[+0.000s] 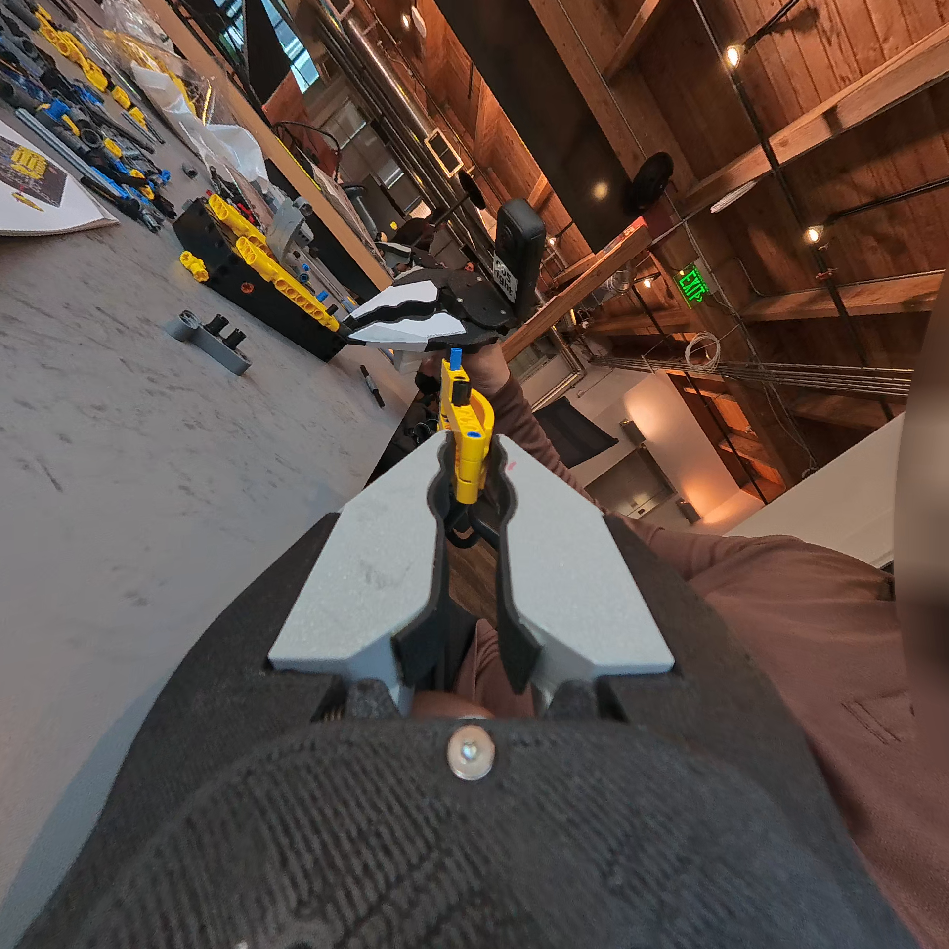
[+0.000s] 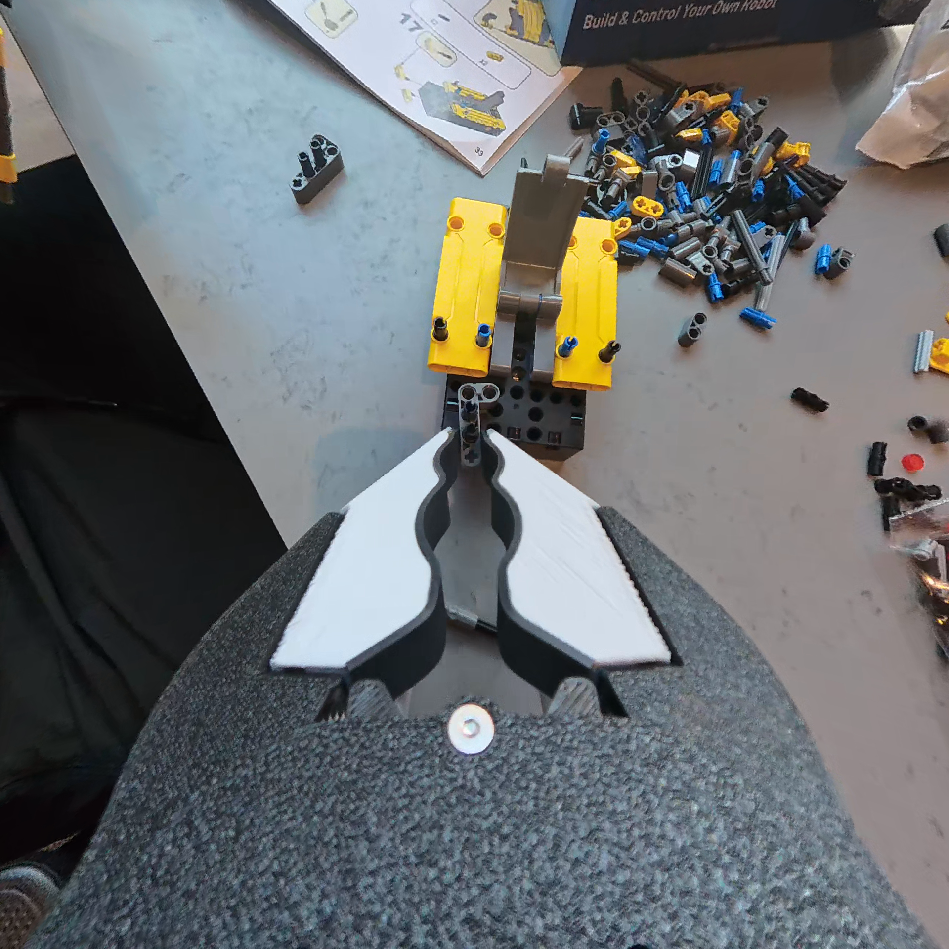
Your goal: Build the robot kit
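Note:
My left gripper (image 1: 468, 462) is shut on a yellow toy-brick assembly (image 1: 464, 426) with blue and black pins, held in the air off the table's edge. My right gripper (image 2: 470, 441) is shut on a small grey L-shaped beam (image 2: 473, 416) with black pins, held just over the black base block of a partly built model (image 2: 524, 303) with two yellow panels and a grey middle piece. The right gripper (image 1: 405, 321) also shows in the left wrist view, its tips at the model (image 1: 257, 267).
A second grey L-shaped beam (image 2: 317, 169) with black pins lies on the grey table (image 2: 257, 308). A pile of loose small parts (image 2: 719, 195) lies at the right. An open instruction booklet (image 2: 436, 67) and a dark box (image 2: 719, 25) lie at the far edge.

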Demonstrator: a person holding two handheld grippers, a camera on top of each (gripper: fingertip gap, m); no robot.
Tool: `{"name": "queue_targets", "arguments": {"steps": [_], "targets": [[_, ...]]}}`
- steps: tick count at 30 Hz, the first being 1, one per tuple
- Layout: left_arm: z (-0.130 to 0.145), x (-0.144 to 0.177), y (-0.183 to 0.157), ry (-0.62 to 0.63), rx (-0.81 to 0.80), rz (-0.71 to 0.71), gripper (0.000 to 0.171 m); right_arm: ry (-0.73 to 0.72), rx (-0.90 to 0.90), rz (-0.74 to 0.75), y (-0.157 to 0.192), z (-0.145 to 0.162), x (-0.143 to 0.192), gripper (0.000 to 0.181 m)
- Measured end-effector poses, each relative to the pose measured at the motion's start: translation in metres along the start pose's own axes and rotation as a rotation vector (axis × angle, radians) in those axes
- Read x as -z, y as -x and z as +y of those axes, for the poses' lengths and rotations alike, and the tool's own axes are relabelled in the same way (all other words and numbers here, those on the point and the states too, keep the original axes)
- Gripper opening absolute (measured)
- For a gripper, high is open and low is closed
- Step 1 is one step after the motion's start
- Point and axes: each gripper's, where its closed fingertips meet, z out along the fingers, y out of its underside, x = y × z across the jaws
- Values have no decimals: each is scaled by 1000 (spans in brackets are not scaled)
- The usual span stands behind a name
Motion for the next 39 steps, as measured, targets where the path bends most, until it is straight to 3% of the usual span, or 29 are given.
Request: {"name": "queue_targets", "arguments": {"steps": [14, 20, 22, 27, 30, 32, 34, 39], "targets": [[-2, 1, 0, -7, 11, 9, 10, -45, -38, -9, -1, -2, 1, 20], [0, 0, -2, 5, -4, 15, 10, -145, -75, 5, 5, -17, 22, 28], [3, -3, -7, 32, -46, 28, 10, -209, -77, -78, 29, -32, 31, 29], [21, -16, -35, 133, -295, 96, 10, -321, 4, -367, 128, -69, 32, 43], [35, -20, -53, 186, -537, 120, 10, -317, 62, -494, 177, -75, 25, 50], [47, -21, -62, 231, -682, 134, 10, -317, 108, -506, 194, -76, 20, 40], [57, -22, -60, 268, -761, 111, 10, -347, 161, -537, 210, -77, 22, 17], [57, -22, -54, 283, -718, 91, 11, -358, 166, -508, 212, -78, 16, 15]]}}
